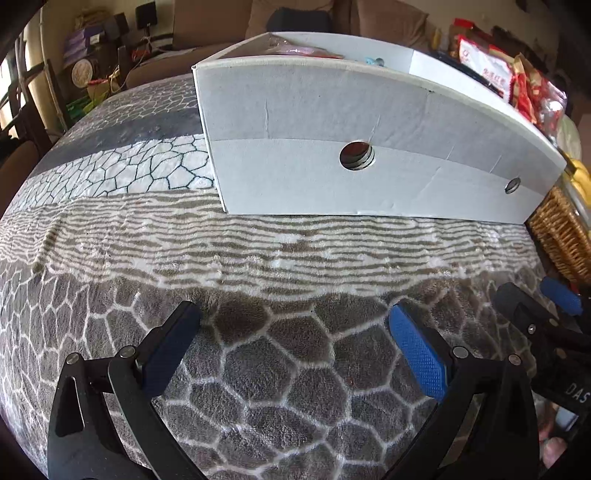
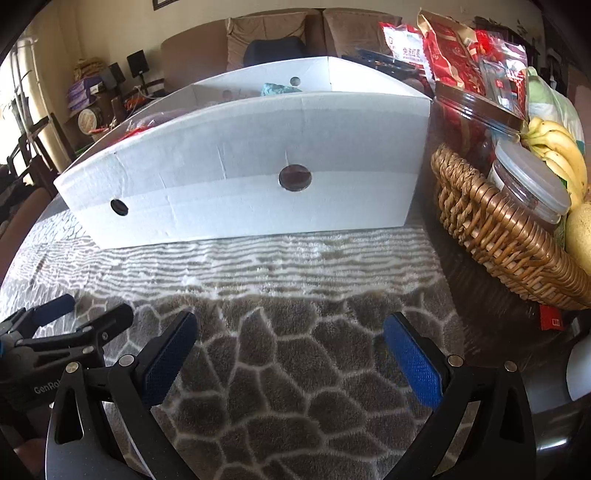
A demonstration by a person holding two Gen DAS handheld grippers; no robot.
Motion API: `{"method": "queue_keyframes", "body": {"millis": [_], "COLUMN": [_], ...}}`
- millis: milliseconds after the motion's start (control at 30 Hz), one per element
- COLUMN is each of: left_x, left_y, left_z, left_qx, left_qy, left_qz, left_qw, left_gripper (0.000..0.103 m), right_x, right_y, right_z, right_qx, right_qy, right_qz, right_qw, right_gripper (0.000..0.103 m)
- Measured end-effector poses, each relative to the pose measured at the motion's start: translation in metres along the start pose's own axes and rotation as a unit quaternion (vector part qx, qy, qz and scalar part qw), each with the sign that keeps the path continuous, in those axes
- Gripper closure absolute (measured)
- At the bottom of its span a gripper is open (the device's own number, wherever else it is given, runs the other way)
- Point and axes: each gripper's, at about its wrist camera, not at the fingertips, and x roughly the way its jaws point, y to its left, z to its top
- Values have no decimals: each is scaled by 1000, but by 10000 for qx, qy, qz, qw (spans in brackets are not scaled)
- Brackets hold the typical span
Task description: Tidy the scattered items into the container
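A white cardboard box (image 1: 369,122) with round holes in its side stands on a patterned grey blanket (image 1: 258,332); it shows in the right wrist view as the box (image 2: 240,166). Inside, the tops of a pink packet (image 1: 295,50) and a teal item (image 2: 277,88) peek over the rim. My left gripper (image 1: 295,321) hangs open above the blanket in front of the box, nothing between its blue pads. My right gripper (image 2: 290,332) is likewise open and empty. Each gripper shows at the edge of the other's view: the right gripper (image 1: 535,306) and the left gripper (image 2: 85,317).
A wicker basket (image 2: 498,229) to the right of the box holds bananas (image 2: 554,144), a lidded jar (image 2: 528,184) and red snack packets (image 2: 454,48). A brown sofa (image 2: 280,33) stands behind the box. Clutter and chairs fill the far left.
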Motion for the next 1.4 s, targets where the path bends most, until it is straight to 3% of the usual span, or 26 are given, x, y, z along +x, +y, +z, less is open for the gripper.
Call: {"method": "queue_keyframes", "body": {"millis": [533,700,1400], "left_x": [10,11,11], "left_y": [1,2,2], "left_z": [7,7,7], "left_qx": [137,131,130], "left_qy": [23,24,23], "left_qz": [111,101,99], "left_qw": [9998,9999,9999], "left_gripper": [0,0,0], "right_x": [26,28,29], "right_y": [10,15,15], "right_z": [10,7,7], "right_qx": [-82,-381,-399], "right_qy": [312,411,416], "right_qz": [-181,-262,-264], "right_qw": [9993,9981,9980], "right_gripper": [0,0,0]}}
